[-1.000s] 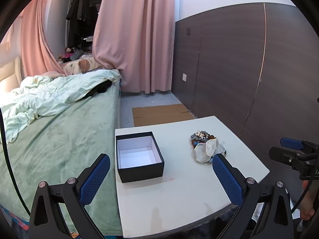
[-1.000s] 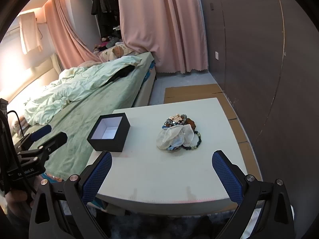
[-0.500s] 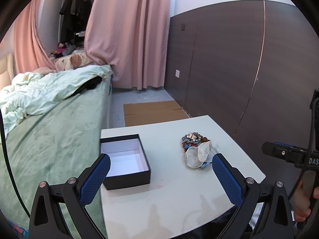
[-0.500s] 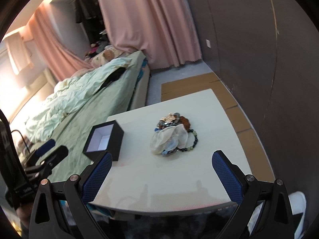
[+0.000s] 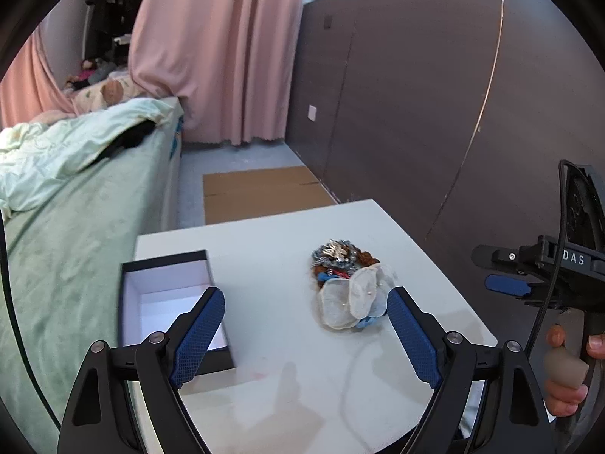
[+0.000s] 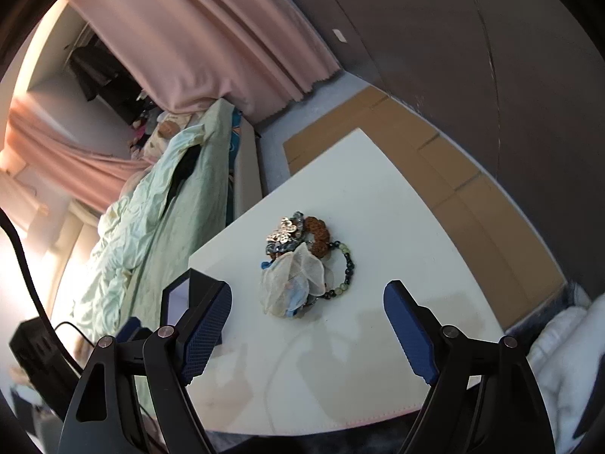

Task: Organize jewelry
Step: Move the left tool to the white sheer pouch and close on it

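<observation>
On white table [image 6: 397, 227], tangled jewelry pile [image 6: 302, 265], perhaps beaded bracelets.

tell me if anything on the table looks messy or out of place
Yes: the jewelry lies in one tangled heap mid-table, bracelets and sheer pouches piled together, while the open black box beside it holds nothing. Both grippers are open, touching nothing.

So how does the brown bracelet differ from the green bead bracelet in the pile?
The brown bracelet has large, rough, knobbly beads; the green bracelet has small, smooth, round ones. The brown one forms a tight, thick ring; the green one a wider, thin loop. The brown one lies at the far side of the pile, by the silver piece; the green one curves along the pile's right side. Both lie flat on the white table, partly under the sheer pouch.
</observation>
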The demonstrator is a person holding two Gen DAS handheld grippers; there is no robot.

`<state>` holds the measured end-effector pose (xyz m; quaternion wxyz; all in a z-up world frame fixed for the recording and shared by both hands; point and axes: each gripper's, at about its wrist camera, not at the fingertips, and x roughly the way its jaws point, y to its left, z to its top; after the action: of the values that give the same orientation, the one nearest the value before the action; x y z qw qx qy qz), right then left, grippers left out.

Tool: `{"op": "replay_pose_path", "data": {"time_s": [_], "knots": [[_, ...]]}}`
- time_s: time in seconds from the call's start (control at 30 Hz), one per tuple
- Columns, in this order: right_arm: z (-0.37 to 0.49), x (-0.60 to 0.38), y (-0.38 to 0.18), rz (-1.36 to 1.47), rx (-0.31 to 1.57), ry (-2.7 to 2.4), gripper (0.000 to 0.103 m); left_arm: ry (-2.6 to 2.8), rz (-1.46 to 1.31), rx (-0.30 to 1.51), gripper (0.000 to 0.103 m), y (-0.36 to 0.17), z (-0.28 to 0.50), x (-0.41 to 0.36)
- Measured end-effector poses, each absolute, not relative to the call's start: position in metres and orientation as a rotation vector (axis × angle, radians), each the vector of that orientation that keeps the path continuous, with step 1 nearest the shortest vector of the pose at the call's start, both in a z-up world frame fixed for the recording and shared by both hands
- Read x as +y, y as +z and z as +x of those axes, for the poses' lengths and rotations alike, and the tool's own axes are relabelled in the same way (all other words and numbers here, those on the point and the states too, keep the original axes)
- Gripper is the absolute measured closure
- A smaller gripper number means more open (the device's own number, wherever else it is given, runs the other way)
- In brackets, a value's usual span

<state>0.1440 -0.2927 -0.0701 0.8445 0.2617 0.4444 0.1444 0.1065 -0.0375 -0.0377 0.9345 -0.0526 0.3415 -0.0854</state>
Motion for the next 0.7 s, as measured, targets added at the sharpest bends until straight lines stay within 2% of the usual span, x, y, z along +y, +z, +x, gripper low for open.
{"op": "replay_pose_path", "data": {"time_s": [0.1,0.47,0.57,0.63,0.7], "knots": [[0.154,-0.293,-0.081,0.597,0.971,0.310,0.022,-0.195,-0.119,0.734,0.024,-0.048,0.120,-0.046],[0.184,-0.292,-0.103,0.664,1.035,0.287,0.022,-0.280,-0.132,0.834,0.027,-0.082,0.162,-0.076],[0.192,-0.293,-0.107,0.675,1.056,0.276,0.022,-0.293,-0.136,0.868,0.034,-0.093,0.175,-0.081],[0.198,-0.291,-0.108,0.673,1.060,0.273,0.022,-0.300,-0.147,0.898,0.042,-0.102,0.184,-0.083],[0.202,-0.291,-0.110,0.675,1.061,0.262,0.022,-0.300,-0.160,0.920,0.043,-0.108,0.191,-0.084]]}}
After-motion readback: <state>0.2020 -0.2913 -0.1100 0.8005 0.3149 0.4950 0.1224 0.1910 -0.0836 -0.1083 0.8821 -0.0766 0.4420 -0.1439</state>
